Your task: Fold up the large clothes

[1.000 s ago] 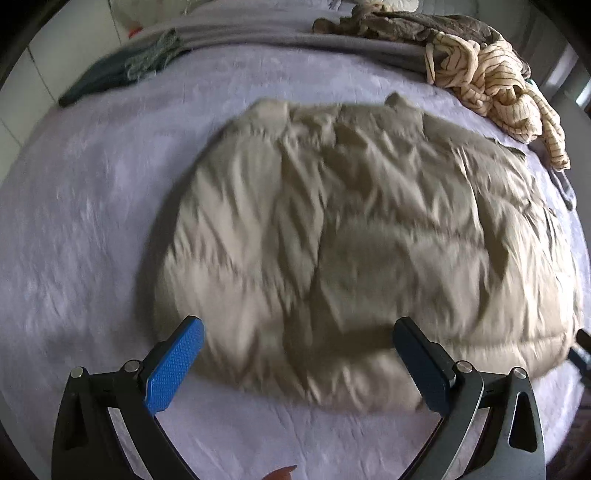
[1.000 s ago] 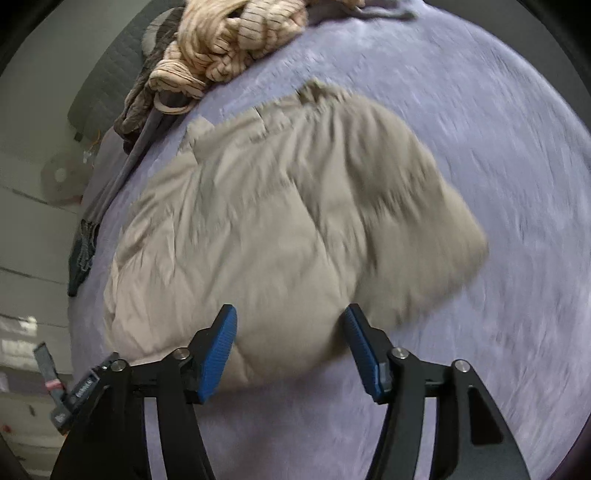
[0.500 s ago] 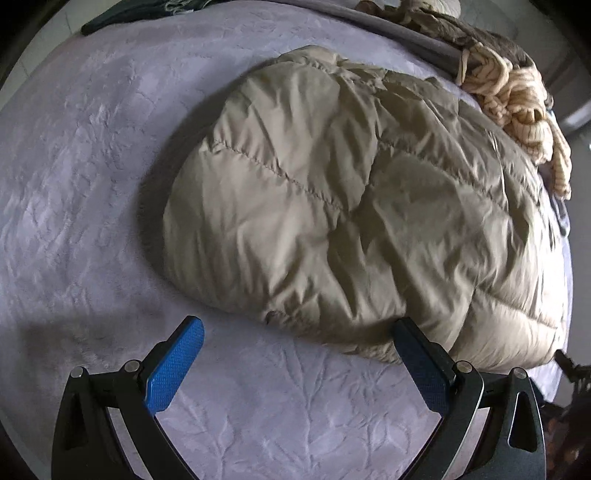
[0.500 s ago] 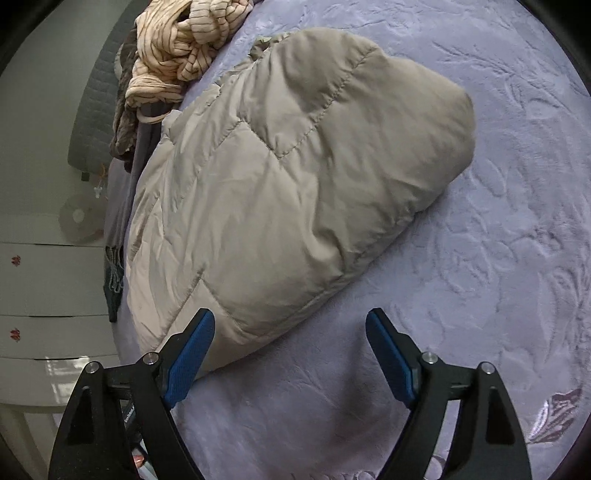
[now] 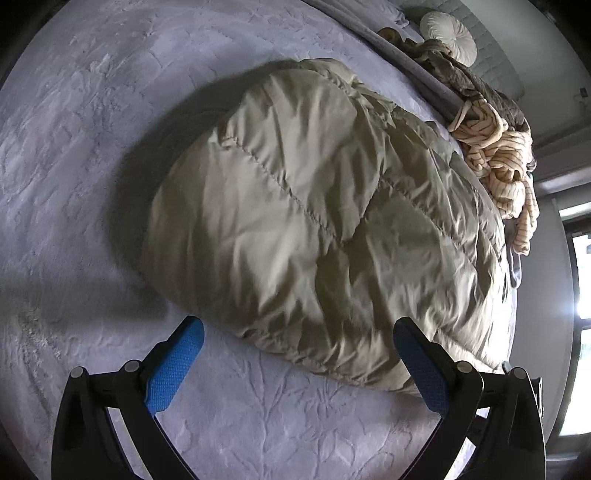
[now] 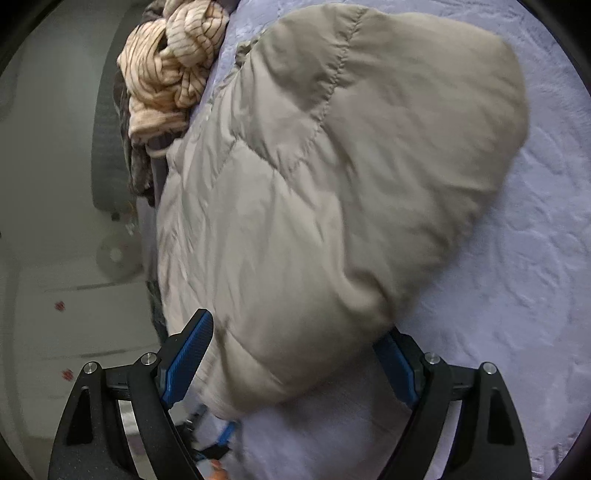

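A beige quilted puffer jacket (image 5: 325, 229) lies spread on the lavender bedspread (image 5: 74, 147). My left gripper (image 5: 295, 354) is open, close to the jacket's near edge, with the puffy hem lying between its blue pads. In the right wrist view the jacket (image 6: 332, 177) fills the frame. My right gripper (image 6: 295, 358) is open wide, its jaws on either side of the jacket's near corner, not closed on it.
A crumpled cream striped garment (image 5: 498, 155) and brown clothes (image 5: 450, 70) lie beyond the jacket, also seen in the right wrist view (image 6: 173, 70). A round white cushion (image 5: 448, 35) sits at the headboard. The bed's edge and white drawers (image 6: 74, 302) lie left of the right gripper.
Both grippers have moved closer to the jacket. The right gripper's jaws have opened wider and now straddle the jacket's near corner; the left gripper now has the hem between its pads.
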